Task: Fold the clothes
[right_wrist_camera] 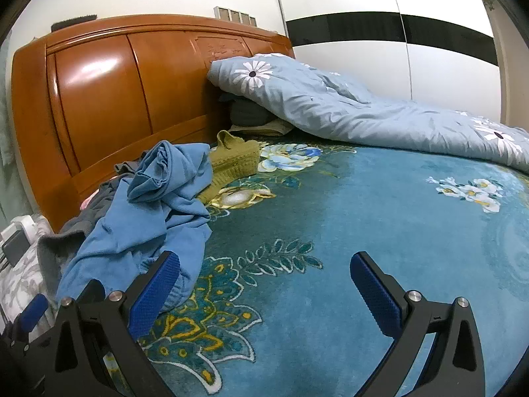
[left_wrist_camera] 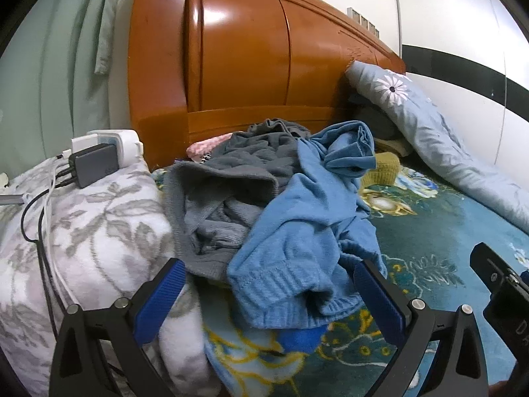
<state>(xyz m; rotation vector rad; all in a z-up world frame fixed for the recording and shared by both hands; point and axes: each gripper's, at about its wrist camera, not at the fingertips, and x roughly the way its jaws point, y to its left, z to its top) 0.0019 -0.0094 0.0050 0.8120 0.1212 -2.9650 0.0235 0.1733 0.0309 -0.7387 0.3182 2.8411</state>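
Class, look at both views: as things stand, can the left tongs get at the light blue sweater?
Probably yes: the left tongs stand open, the light blue sweater has its ribbed hem lying between the tips on top of the pile, nothing covering it.

left tongs (left_wrist_camera: 269,286): black forked frame | ribbed blue pads | silver round screws || right tongs (right_wrist_camera: 264,279): same black frame | blue textured pads | silver screws

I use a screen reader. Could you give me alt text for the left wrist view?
A crumpled blue sweater lies over a grey garment on a floral bedspread, just ahead of the open left tool. A wooden headboard stands behind.
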